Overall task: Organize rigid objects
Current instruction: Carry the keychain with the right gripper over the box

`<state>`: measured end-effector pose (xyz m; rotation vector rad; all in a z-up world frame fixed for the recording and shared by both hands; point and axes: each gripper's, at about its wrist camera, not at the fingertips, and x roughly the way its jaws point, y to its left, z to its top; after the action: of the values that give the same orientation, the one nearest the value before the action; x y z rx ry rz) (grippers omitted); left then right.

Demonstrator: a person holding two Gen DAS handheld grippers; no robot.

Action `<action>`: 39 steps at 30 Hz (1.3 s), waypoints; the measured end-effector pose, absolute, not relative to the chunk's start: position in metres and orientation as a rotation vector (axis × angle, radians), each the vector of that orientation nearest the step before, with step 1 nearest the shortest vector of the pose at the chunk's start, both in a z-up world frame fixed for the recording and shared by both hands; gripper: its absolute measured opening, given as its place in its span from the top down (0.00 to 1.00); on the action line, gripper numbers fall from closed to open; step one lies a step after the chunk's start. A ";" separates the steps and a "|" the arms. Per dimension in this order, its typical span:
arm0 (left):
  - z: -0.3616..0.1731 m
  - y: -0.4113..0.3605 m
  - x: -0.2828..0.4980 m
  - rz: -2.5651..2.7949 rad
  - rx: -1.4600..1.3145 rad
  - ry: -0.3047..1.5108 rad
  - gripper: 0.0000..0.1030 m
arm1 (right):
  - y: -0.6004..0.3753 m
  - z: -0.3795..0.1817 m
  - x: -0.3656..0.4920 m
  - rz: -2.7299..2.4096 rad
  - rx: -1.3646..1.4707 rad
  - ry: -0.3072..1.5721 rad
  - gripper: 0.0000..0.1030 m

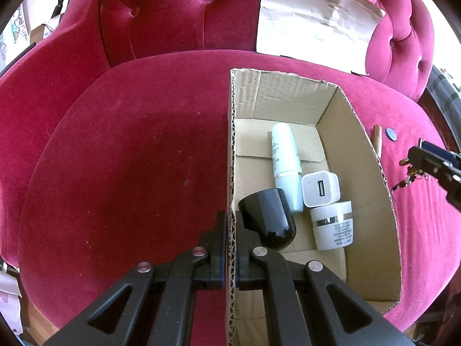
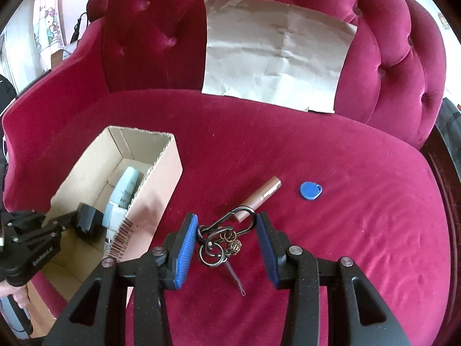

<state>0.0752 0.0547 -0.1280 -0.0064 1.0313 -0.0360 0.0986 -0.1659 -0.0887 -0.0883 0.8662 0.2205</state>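
My left gripper point(image 1: 230, 230) is shut on the left wall of an open cardboard box point(image 1: 232, 144) that rests on the red velvet seat. In the box lie a white tube point(image 1: 285, 161), a white charger point(image 1: 320, 189), a white jar point(image 1: 334, 225) and a glossy black rounded object point(image 1: 268, 222). My right gripper point(image 2: 227, 225) has its blue pads closed on a carabiner key bunch point(image 2: 219, 239), whose rings and keys dangle above the cushion to the right of the box point(image 2: 161, 190). Just beyond it, a copper lipstick tube point(image 2: 260, 197) and a blue tag point(image 2: 310, 191) lie on the seat.
A creased sheet of pale paper point(image 2: 276, 57) leans against the tufted backrest point(image 2: 161, 28). A hand point(image 2: 17, 297) holds the left gripper's handle at the lower left. The seat's right edge curves down past the blue tag.
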 end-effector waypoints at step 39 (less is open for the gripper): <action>-0.128 0.055 0.075 -0.045 -0.009 1.031 0.97 | -0.117 -0.020 0.103 0.290 0.045 0.713 0.57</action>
<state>0.0747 0.0553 -0.1283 -0.0092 1.0309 -0.0450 0.1030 -0.1172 -0.0199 0.0453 0.7134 0.2905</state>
